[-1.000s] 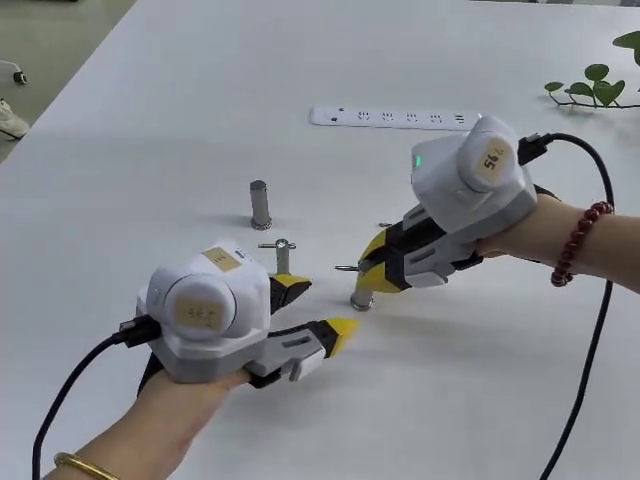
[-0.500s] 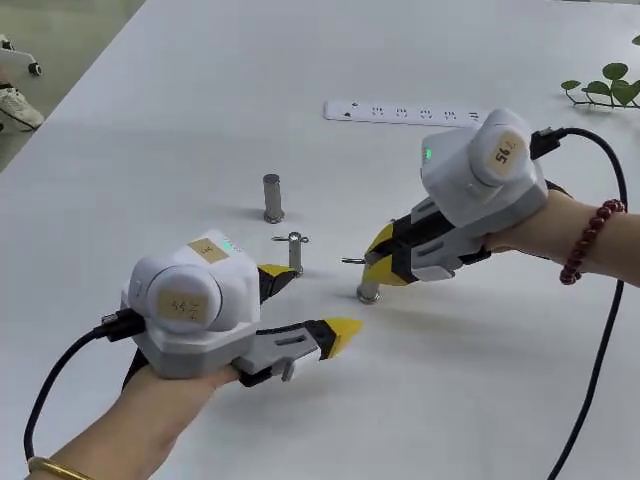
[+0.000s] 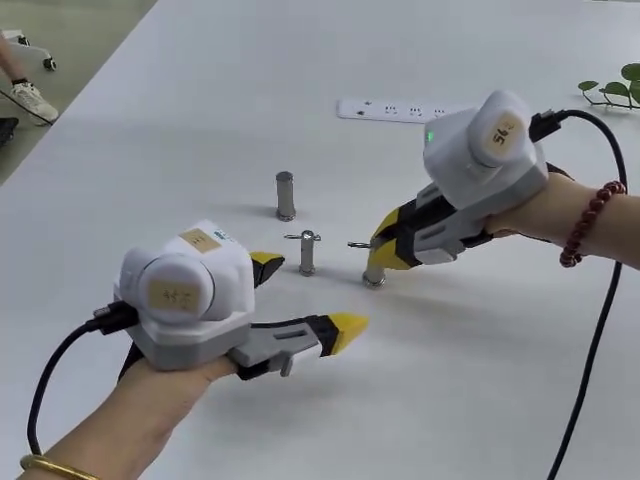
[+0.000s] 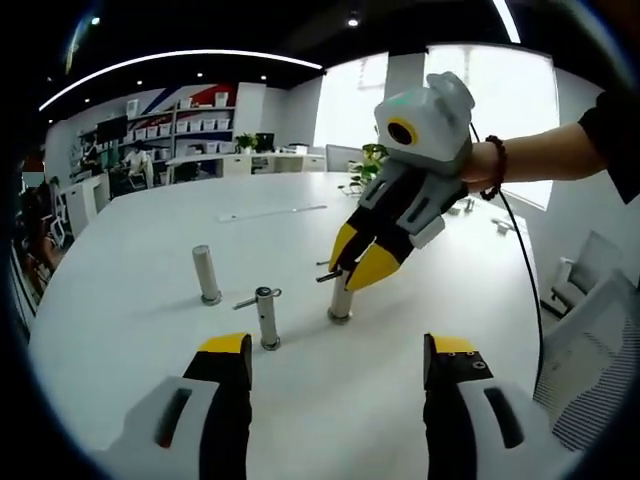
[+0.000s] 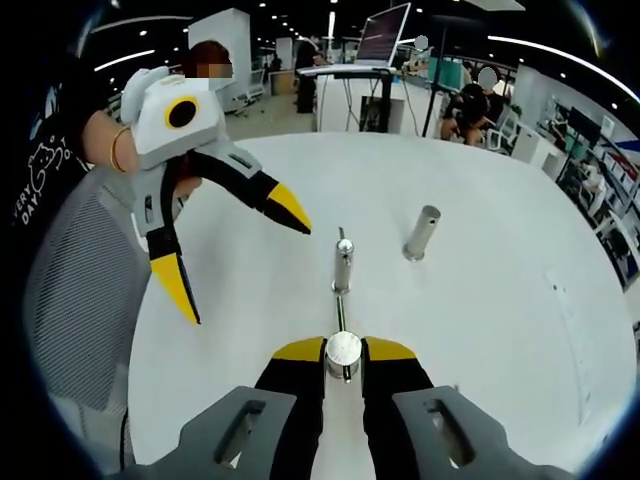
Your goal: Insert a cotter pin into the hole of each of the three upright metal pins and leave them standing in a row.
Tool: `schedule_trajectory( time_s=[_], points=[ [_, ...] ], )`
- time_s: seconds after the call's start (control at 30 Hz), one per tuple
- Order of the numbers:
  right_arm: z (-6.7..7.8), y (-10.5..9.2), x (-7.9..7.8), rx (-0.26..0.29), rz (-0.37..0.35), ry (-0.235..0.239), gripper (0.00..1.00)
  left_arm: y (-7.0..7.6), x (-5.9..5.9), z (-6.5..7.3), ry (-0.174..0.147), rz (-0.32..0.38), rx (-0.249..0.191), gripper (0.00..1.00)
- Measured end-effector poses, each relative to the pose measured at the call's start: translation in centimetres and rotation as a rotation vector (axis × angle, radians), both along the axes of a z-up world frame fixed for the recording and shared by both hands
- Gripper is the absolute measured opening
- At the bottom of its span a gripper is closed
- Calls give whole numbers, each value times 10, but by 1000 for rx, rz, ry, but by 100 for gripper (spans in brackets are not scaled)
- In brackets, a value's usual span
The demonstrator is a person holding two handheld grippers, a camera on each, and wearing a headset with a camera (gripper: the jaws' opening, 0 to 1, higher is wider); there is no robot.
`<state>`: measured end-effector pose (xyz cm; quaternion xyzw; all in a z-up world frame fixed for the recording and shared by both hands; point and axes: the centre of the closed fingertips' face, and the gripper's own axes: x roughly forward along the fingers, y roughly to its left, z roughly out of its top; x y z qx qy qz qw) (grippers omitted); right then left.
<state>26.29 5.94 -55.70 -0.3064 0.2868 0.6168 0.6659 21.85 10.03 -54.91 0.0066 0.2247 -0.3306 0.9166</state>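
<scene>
Right gripper (image 3: pixel 385 246) is down on the nearest, rightmost metal pin (image 3: pixel 374 275), its yellow jaws clenched around a cotter pin (image 3: pixel 358 244) whose thin end pokes out to the left at the pin's head. In the right gripper view that round pin top (image 5: pixel 343 353) sits squarely between the two jaws, with the cotter pin (image 5: pixel 340 312) running straight ahead of it. From overhead the gripper's body hides the pin's head, so only the lower shaft and foot show. Left gripper (image 3: pixel 307 293) hovers low on the near left of the white table (image 3: pixel 200 120), jaws spread wide and gripping nothing. Just beyond that gap stands the middle pin (image 3: pixel 307 252), upright, a fitted cotter pin (image 3: pixel 303 237) lying crosswise through its top. Farther back and to the left, the far pin (image 3: pixel 286 195) stands on its own with a bare top. The three make a slanting row, each apart from the next. The left gripper view has all three lined up: far pin (image 4: pixel 206 274), middle pin (image 4: pixel 266 318), nearest pin (image 4: pixel 341 300), with the right gripper (image 4: pixel 357 265) coming in from above. A white power strip (image 3: pixel 400 110) lies along the far side, green leaves (image 3: pixel 612 88) at the far right edge, and a black cable (image 3: pixel 600 330) trails off the right gripper.
</scene>
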Motion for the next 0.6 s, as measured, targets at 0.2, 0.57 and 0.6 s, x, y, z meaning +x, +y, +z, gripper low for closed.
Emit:
schedule_trajectory(
  time_s=[0.2, 0.57, 0.6],
  points=[
    [-1, 1, 3, -8, 14, -6, 8, 4, 3, 2, -6, 9, 1, 72],
    [-3, 2, 7, -26, 36, 3, 8, 5, 2, -1, -10, 4, 25, 75],
    [-4, 1, 7, -32, 43, 1, 8, 5, 2, -2, -9, 6, 23, 76]
  ],
)
